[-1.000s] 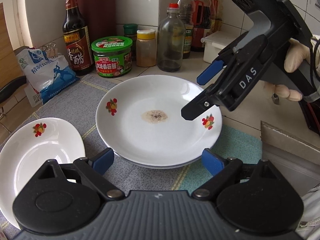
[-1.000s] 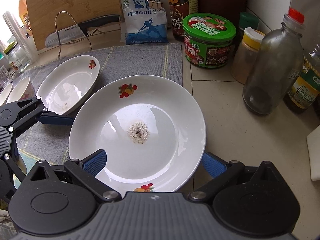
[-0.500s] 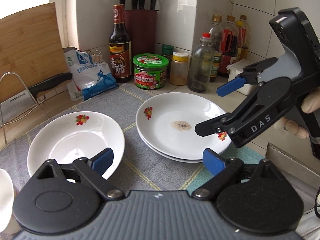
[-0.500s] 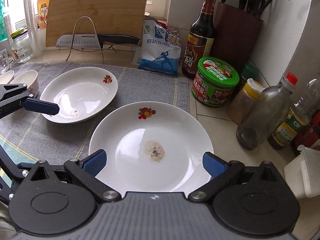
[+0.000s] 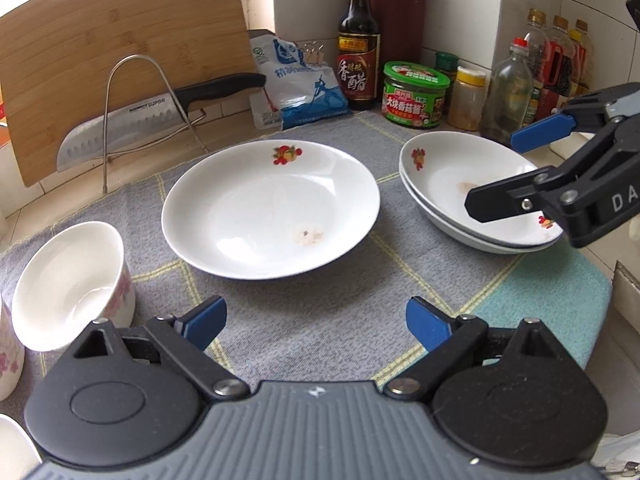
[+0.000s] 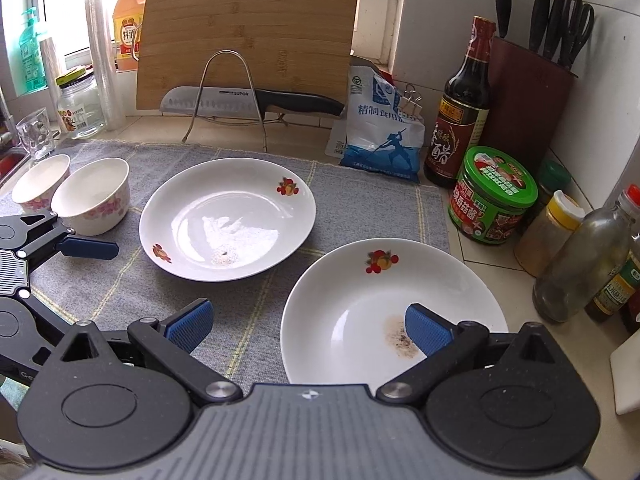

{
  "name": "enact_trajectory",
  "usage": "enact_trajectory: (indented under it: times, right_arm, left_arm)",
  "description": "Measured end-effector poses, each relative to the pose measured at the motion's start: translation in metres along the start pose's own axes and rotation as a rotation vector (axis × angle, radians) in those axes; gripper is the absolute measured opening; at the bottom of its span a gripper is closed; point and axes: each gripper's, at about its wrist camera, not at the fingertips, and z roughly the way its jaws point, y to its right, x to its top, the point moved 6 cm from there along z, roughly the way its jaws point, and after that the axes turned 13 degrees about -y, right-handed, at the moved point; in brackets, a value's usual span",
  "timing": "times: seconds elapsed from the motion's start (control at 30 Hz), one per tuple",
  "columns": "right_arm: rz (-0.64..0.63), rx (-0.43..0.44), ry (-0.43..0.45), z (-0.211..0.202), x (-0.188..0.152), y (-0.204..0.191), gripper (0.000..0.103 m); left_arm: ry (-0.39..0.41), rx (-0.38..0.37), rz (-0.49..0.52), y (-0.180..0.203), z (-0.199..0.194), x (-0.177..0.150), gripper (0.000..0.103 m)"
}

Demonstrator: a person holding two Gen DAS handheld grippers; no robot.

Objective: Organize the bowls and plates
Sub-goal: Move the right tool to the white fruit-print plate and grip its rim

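Both the left gripper (image 5: 314,326) and the right gripper (image 6: 308,326) are held wide open, nothing gripped. A single plate (image 5: 270,208) lies mid-mat (image 5: 320,320); stacked plates (image 5: 468,188) sit at its right edge.

White tiled walls (image 6: 432,8) meet a daylit window (image 6: 76,4).
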Motion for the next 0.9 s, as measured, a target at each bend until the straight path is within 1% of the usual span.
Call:
enact_trajectory:
  times: [0.1, 0.27, 0.5, 0.6, 0.67, 0.9]
  right_arm:
    - [-0.022, 0.002, -0.004, 0.001, 0.003, -0.008, 0.103]
    - [-0.052, 0.002, -0.013, 0.005, 0.005, -0.015, 0.103]
    - [-0.074, 0.018, -0.025, 0.009, 0.011, -0.017, 0.103]
    - [-0.089, 0.029, -0.028, 0.01, 0.013, -0.016, 0.103]
    - [-0.099, 0.038, -0.032, 0.012, 0.016, -0.015, 0.103]
    - [-0.134, 0.093, -0.058, 0.028, 0.034, -0.005, 0.103]
  left_arm:
    - [-0.016, 0.024, -0.015, -0.007, 0.004, -0.004, 0.096]
    - [-0.029, 0.04, -0.039, -0.015, 0.013, -0.003, 0.096]
    - [-0.05, 0.024, -0.101, -0.023, 0.034, 0.0, 0.096]
    - [-0.046, 0.03, -0.11, -0.023, 0.038, 0.003, 0.1]
    - [-0.043, 0.039, -0.098, -0.022, 0.042, 0.005, 0.102]
    - [-0.021, 0.047, -0.107, -0.024, 0.049, 0.017, 0.103]
